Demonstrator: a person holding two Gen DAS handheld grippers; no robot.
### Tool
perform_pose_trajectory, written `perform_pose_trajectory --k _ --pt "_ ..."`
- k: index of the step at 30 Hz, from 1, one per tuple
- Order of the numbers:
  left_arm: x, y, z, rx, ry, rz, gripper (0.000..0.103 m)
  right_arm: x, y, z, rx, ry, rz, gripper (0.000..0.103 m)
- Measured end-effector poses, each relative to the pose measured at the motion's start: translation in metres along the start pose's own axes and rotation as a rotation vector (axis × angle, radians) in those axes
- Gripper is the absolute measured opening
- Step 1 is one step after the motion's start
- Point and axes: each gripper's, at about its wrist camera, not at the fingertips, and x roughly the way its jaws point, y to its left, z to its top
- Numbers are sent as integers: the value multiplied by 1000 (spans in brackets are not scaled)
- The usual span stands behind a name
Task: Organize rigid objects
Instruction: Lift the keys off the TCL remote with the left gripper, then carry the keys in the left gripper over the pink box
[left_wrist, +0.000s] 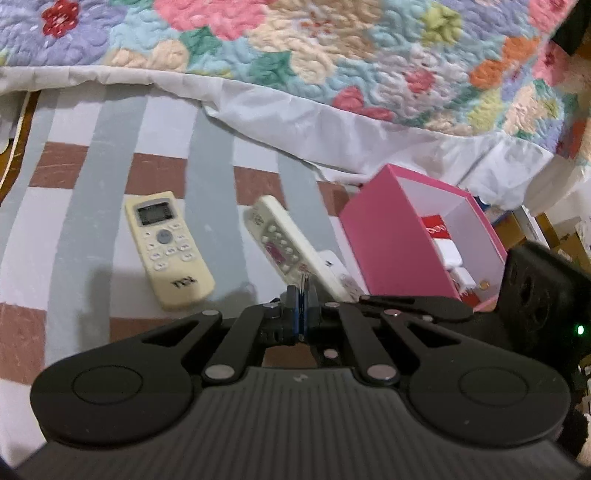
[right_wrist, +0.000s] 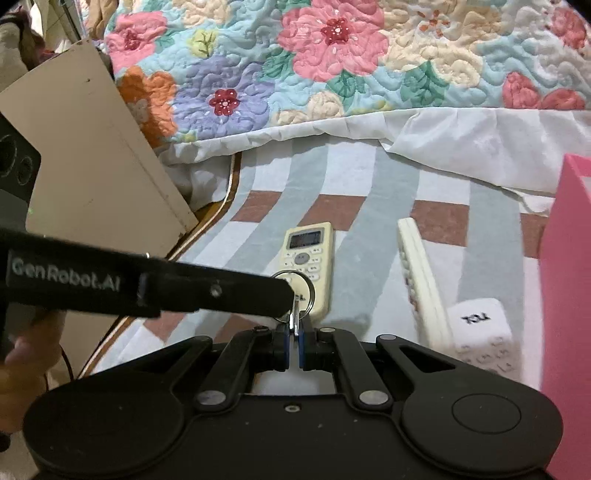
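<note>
The right hand-held gripper (right_wrist: 295, 330) pinches only a thin key (right_wrist: 294, 318), its ring (right_wrist: 294, 288) dangling; it could swing loose short of the pink box (right_wrist: 565, 295) at three o'clock. The left hand-held gripper (left_wrist: 303, 295) is closed, empty.

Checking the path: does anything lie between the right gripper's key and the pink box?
Yes: a long cream remote tilted on edge and a white TCL-marked remote sit between the silver key and the pink box.

I see a quilt (left_wrist: 295, 48) in pink, lilac and blue flowers, a sheet (left_wrist: 110, 155) striped grey, white and brown, two cream remotes (left_wrist: 168, 249), a pink box (left_wrist: 391, 229) with white inside, and black tongs (right_wrist: 294, 334).
</note>
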Motion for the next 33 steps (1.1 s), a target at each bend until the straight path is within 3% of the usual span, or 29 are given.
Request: perform_pose_trajectory --k 5,11,15,17,19,22,28,33 --pt "-14 -36 4 13 11 32 1 -40 1 -3 -66 -46 17 7" --pt "-33 -99 21 102 3 28 1 -97 -3 7 -128 -108 0 7" --pt "-35 -140 39 141 36 18 1 -133 -16 15 -109 -120 -18 7" --pt "-32 -163 45 199 72 52 2 -147 -26 20 -67 -91 -38 7" --pt "-23 -184 50 247 100 94 3 -158 -39 24 -5 -61 -37 7" --pt "-9 -206 56 276 110 84 3 -170 -53 23 -18 -67 -96 7" --pt "33 -229 58 269 138 53 2 -174 -88 21 19 -18 -195 7" --pt "82 -229 55 214 173 5 2 -160 -135 15 166 45 -228 7"
